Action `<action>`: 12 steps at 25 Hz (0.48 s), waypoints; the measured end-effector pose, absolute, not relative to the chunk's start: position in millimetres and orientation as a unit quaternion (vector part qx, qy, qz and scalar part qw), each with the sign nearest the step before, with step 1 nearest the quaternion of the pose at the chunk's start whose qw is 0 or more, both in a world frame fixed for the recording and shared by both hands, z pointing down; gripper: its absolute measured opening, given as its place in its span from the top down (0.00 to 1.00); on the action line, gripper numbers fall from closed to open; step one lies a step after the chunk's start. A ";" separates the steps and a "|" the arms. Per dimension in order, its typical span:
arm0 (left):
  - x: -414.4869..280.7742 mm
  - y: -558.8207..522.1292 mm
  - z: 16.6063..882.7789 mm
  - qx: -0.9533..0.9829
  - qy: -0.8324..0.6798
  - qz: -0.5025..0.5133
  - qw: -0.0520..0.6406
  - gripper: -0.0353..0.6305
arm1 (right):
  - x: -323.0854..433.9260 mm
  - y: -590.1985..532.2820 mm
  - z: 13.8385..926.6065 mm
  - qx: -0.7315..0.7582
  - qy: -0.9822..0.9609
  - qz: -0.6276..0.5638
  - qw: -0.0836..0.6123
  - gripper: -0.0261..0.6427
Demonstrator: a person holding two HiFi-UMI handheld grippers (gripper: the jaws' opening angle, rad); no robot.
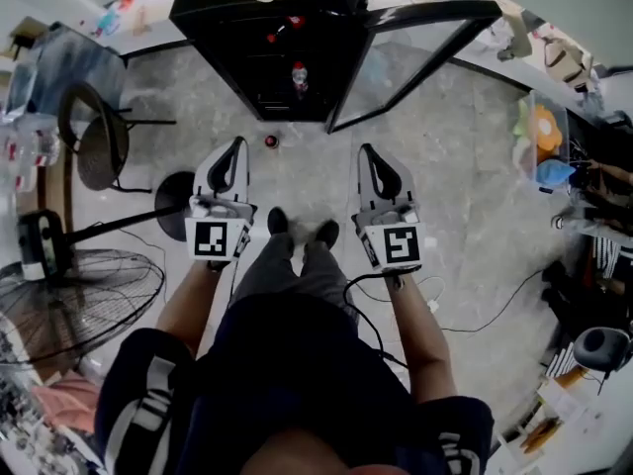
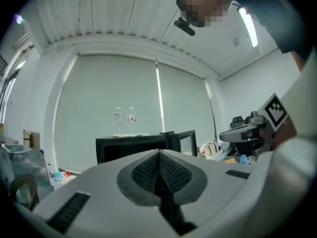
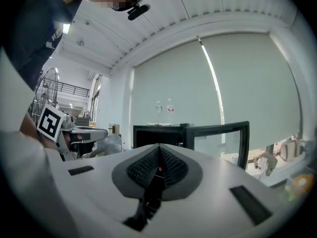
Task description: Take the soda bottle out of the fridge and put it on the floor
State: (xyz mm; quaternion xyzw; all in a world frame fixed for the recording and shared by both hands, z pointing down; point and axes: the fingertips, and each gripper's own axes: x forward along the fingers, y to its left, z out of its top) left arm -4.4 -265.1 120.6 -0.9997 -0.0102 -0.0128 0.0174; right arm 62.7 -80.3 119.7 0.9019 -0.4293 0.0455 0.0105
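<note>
A black mini fridge (image 1: 267, 28) stands on the floor ahead with its glass door (image 1: 415, 57) swung open to the right. Inside it stands a small bottle with a red label (image 1: 299, 75). A small round red thing (image 1: 270, 142) lies on the floor just in front of the fridge. My left gripper (image 1: 237, 146) and right gripper (image 1: 366, 152) are held side by side in front of the fridge, both shut and empty. In the left gripper view the left gripper (image 2: 159, 153) points toward the fridge (image 2: 131, 147). In the right gripper view the right gripper (image 3: 158, 147) does the same toward the fridge (image 3: 156, 133).
Two clear bottles (image 2: 125, 117) stand on top of the fridge. A floor fan (image 1: 74, 300), a black chair (image 1: 99, 142) and a round stand base (image 1: 176, 206) are at the left. Cables (image 1: 495, 315) run over the floor at the right, beside cluttered shelves (image 1: 554, 146). The person's feet (image 1: 302, 230) are between the grippers.
</note>
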 end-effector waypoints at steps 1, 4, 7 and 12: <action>-5.2 -264.1 110.7 -1.000 -0.008 -0.010 0.016 0.91 | 62.6 -78.0 109.3 0.903 -0.427 0.041 0.012 0.94; -9.3 -258.5 85.4 -1.000 -0.006 -0.005 0.013 0.91 | 61.2 -69.8 82.0 0.908 -0.418 0.032 0.017 0.94; -16.5 -254.4 67.1 -1.000 -0.006 -0.007 0.009 0.91 | 57.2 -59.4 59.6 0.911 -0.412 0.024 0.022 0.94; -26.1 -255.8 36.7 -1.000 0.001 -0.001 0.007 0.91 | 49.2 -43.8 25.9 0.915 -0.401 0.012 0.029 0.94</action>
